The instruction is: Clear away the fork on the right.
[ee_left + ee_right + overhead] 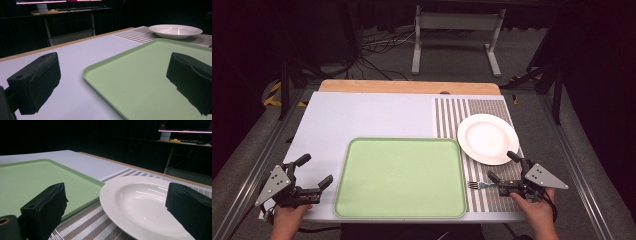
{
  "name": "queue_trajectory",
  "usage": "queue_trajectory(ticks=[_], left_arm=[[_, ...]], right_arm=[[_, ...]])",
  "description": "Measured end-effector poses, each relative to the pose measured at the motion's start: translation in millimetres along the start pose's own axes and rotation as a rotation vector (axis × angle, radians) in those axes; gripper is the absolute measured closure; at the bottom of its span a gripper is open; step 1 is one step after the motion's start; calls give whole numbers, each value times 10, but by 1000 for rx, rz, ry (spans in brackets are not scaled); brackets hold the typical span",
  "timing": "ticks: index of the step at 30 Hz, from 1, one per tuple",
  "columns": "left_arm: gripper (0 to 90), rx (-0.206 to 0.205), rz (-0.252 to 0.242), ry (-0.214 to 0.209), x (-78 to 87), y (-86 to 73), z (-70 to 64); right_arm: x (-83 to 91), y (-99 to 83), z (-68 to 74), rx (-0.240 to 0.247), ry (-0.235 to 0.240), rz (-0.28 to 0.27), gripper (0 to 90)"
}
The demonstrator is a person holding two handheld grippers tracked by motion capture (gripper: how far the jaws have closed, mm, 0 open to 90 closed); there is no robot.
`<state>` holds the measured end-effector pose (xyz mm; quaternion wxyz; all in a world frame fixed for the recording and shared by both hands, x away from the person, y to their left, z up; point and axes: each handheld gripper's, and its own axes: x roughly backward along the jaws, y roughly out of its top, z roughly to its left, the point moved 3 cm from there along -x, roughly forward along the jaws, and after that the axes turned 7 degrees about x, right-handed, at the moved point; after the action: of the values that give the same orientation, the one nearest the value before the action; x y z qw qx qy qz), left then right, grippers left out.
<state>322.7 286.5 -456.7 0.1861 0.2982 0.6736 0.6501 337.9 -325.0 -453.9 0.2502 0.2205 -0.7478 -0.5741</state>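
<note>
At lower left of the high view, left gripper (316, 171) spread wide, holding nothing, beside the pale green rectangular plastic tray (400, 177). At lower right, right gripper (503, 167) also wide, between round white ceramic plate (487, 138) and small metal fork (480, 185) on striped placemat (452, 116).

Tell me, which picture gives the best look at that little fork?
The high view: the fork lies whole on the striped mat, tines toward the green tray, beside the right tongs. The right gripper view catches perhaps a metallic glint at its bottom edge; the left gripper view looks across tray and plate.
</note>
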Motion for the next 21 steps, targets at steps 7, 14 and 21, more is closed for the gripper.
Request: queue_trajectory(ticks=[7,14,21], left_arm=[[0,2,-1,2,-1,0,1],[0,-6,5,0,5,2,-2],[0,-8,3,-1,0,3,-4]], right_arm=[[-2,-3,-4,-2,-1,1,42],[0,3,-1,0,0,0,42],[5,7,-3,-5,-2,-2,42]])
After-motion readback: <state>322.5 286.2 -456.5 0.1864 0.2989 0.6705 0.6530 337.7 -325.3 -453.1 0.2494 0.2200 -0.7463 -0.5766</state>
